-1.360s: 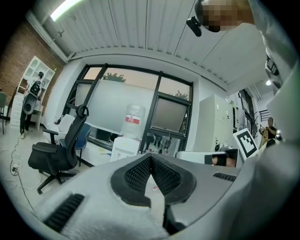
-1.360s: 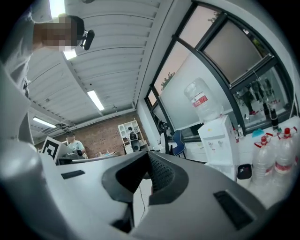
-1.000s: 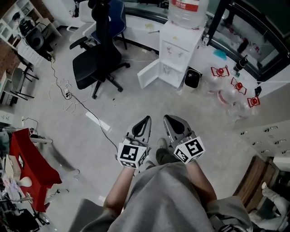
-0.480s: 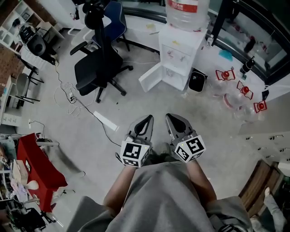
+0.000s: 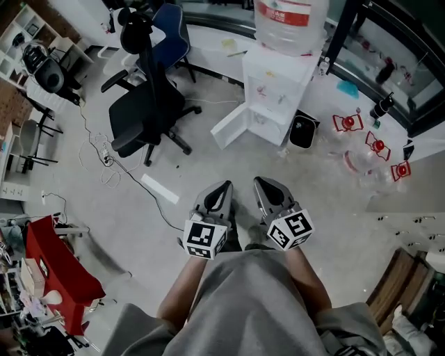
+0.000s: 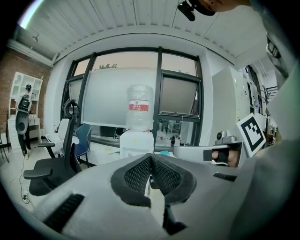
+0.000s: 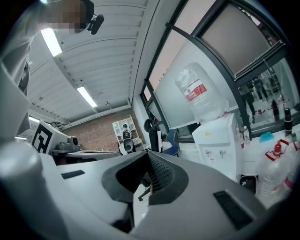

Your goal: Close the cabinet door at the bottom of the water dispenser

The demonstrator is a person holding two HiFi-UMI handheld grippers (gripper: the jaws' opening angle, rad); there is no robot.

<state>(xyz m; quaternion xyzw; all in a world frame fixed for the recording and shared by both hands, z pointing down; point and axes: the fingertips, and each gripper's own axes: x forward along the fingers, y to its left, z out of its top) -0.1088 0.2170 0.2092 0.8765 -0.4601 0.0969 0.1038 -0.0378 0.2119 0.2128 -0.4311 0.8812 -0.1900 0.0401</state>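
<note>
The white water dispenser point(image 5: 277, 87) stands at the far side of the floor with a large bottle point(image 5: 288, 21) on top. Its bottom cabinet door point(image 5: 229, 128) hangs open, swung out to the left. My left gripper point(image 5: 224, 188) and right gripper point(image 5: 263, 184) are held side by side in front of my body, well short of the dispenser, both shut with nothing between the jaws. The left gripper view shows the dispenser point(image 6: 137, 143) straight ahead beyond the shut left gripper point(image 6: 151, 174). In the right gripper view the dispenser point(image 7: 218, 140) is to the right of the shut right gripper point(image 7: 147, 180).
A black office chair point(image 5: 149, 104) stands left of the dispenser, with cables point(image 5: 104, 154) and a white strip point(image 5: 158, 188) on the floor near it. A black bin point(image 5: 301, 132) sits right of the dispenser, with red-capped bottles point(image 5: 379, 147) further right. A red object point(image 5: 52, 268) lies at far left.
Both grippers, still shut, have come a little nearer to the dispenser along with the person. The cabinet door stands open as before.
</note>
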